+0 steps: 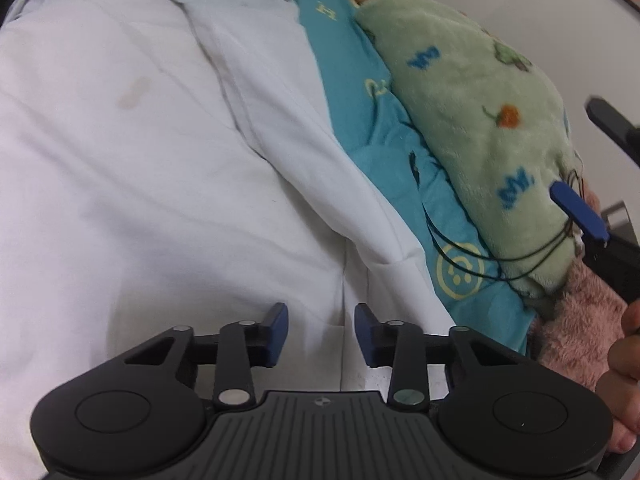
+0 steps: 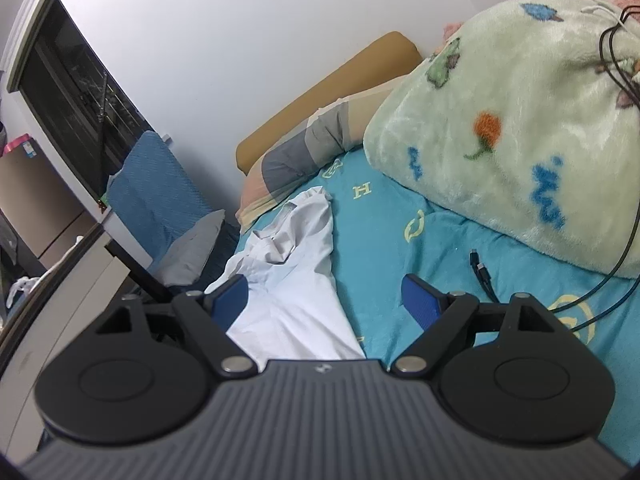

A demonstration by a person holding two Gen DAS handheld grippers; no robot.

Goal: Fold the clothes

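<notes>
white shirt [image 1: 140, 160] under left gripper [image 1: 321, 334], jaws apart

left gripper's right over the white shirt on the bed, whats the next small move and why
Probably finish closing the left gripper on the white shirt. Its fingers sit low over the fabric with a gap between them, and it is unclear whether the pads are gripping cloth yet. The right gripper is wide open near the shirt's edge on the teal sheet, holding nothing, so a firm left pinch likely comes first.
</notes>
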